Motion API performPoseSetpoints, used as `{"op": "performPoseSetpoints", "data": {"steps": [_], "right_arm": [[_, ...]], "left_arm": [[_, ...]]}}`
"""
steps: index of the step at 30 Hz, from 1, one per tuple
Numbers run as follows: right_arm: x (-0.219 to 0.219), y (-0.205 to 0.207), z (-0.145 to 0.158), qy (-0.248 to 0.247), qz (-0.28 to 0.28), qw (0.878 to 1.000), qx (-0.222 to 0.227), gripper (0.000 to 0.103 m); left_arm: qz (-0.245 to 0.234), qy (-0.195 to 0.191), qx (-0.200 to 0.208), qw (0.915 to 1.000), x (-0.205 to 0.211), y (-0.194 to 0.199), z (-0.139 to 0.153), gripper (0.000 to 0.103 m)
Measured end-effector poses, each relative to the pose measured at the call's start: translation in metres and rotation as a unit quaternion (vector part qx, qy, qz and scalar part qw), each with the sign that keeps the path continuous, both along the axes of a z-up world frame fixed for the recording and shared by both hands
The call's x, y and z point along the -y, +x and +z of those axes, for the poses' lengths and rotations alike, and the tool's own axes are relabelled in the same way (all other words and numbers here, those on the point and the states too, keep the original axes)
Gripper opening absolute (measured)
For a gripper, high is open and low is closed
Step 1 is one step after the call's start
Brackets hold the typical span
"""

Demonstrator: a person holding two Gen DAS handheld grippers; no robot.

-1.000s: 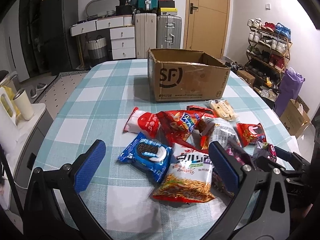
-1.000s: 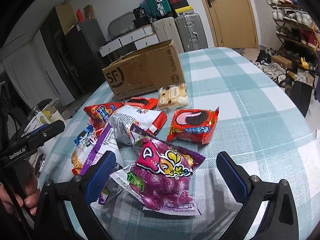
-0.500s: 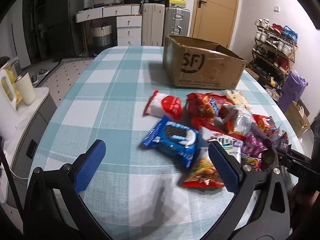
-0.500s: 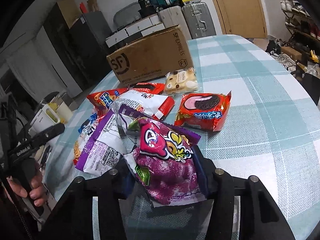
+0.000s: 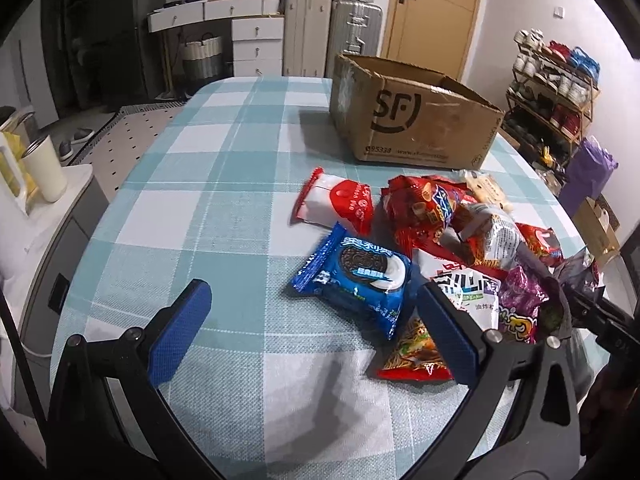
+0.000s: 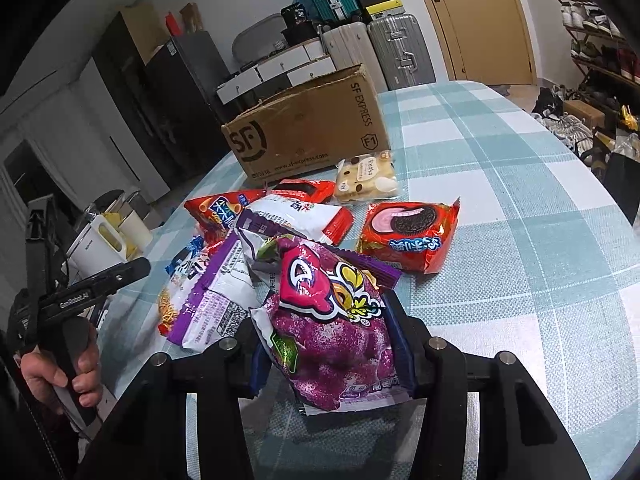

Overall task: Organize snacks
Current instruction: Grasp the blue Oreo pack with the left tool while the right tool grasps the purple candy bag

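My right gripper (image 6: 326,356) is shut on a purple snack bag (image 6: 332,320), squeezed between its blue pads and lifted slightly off the checked tablecloth (image 6: 520,240). Behind it lie a red Oreo pack (image 6: 408,236), a white-and-purple bag (image 6: 216,304) and a small biscuit pack (image 6: 366,176). An open SF cardboard box (image 5: 416,120) stands at the far side. My left gripper (image 5: 312,328) is open just in front of a blue Oreo pack (image 5: 356,276), beside a red noodle bag (image 5: 416,352). The purple snack bag (image 5: 516,312) shows at the right in the left wrist view.
A red-and-white pack (image 5: 336,204) and a red chip bag (image 5: 424,208) lie mid-table. A white counter with cups (image 5: 44,168) stands left of the table. Suitcases (image 5: 352,36), drawers and a shoe rack (image 5: 556,92) line the room. A hand (image 6: 60,372) grips the left tool.
My right gripper's jaws came together on the purple snack bag and raised it a little. My left gripper moved left and down, so the blue Oreo pack now sits ahead between its fingers.
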State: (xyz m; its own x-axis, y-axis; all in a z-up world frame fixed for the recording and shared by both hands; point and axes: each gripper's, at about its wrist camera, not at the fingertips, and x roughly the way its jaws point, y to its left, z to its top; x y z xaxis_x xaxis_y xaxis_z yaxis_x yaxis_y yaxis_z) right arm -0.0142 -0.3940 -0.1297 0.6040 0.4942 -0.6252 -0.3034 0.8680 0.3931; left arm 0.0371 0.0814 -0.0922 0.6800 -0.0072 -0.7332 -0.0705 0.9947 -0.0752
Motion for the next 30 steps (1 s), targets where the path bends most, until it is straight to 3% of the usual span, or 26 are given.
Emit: {"op": "performPoseSetpoints", "data": {"steps": [19, 30], "right_arm": [[0.009, 0.004, -0.004, 0.009, 0.003, 1.0, 0.002, 0.05], [0.008, 0.01, -0.009, 0.008, 0.009, 1.0, -0.002, 0.05]], "left_arm": [[-0.078, 0.044, -0.056, 0.9944, 0.017, 0.054, -0.025, 0.102], [-0.109, 0.03, -0.069, 0.9913, 0.016, 0.069, -0.034, 0.102]]}}
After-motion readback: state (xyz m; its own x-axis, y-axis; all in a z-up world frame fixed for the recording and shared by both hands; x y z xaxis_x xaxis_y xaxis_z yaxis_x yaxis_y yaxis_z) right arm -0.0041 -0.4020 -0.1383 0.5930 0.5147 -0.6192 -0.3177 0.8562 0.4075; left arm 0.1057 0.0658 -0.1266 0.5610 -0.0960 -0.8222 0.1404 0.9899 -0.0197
